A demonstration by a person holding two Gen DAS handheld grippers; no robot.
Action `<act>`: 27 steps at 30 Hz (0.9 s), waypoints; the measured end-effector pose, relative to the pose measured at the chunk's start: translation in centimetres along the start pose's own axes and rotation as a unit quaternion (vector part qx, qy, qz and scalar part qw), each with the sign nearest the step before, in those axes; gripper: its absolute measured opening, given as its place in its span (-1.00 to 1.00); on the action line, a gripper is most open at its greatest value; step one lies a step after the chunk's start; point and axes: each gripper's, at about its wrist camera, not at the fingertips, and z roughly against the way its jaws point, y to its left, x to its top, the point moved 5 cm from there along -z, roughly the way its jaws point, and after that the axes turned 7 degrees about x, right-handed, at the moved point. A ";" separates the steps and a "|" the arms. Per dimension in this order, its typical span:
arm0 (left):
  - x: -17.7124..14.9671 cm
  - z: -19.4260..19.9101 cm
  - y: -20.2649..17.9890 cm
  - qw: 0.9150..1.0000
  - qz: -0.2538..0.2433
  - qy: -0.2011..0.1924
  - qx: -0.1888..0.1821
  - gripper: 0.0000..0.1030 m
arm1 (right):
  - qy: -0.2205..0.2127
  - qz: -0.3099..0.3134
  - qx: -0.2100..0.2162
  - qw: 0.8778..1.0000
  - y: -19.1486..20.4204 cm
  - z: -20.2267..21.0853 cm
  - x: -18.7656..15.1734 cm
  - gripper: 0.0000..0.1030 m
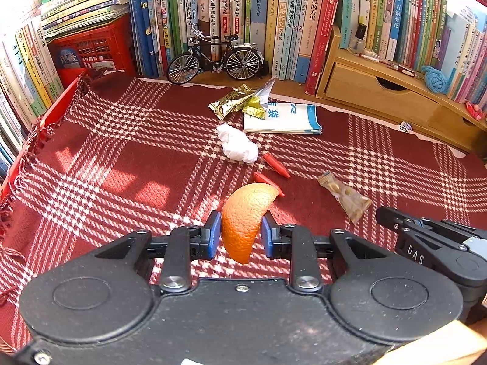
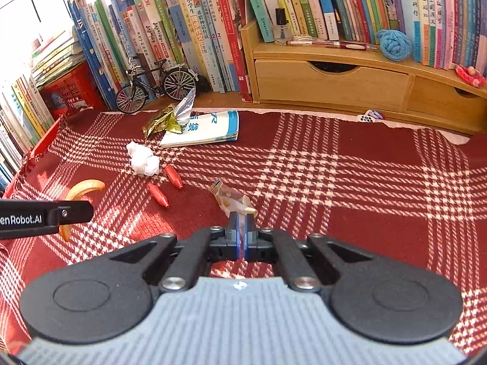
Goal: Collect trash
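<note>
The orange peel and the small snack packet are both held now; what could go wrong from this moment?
1. The left gripper pinches the curved orange peel only by its edges, so the peel may bend and slip out.
2. The right gripper holds the snack packet by one thin end; the rest hangs forward and might pull free.
3. The two grippers are close together, so they could bump each other while carrying.

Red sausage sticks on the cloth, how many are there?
2. One red stick lies beside the crumpled tissue; the other red stick lies nearer the camera. More may be hidden.
</note>
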 end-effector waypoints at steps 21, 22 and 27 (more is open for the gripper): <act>-6.6 3.7 3.5 0.998 0.059 0.017 0.011 -0.49 | 0.052 0.074 -0.001 0.996 0.5 -7.1 0.9 -0.73; -6.6 3.8 3.3 0.998 0.059 0.015 0.010 -0.49 | 0.050 0.070 -0.001 0.996 0.3 -6.7 0.9 -0.73; -6.5 4.7 2.4 0.999 0.051 0.007 0.003 -0.49 | 0.035 0.043 0.008 0.998 -0.3 -4.1 0.9 -0.74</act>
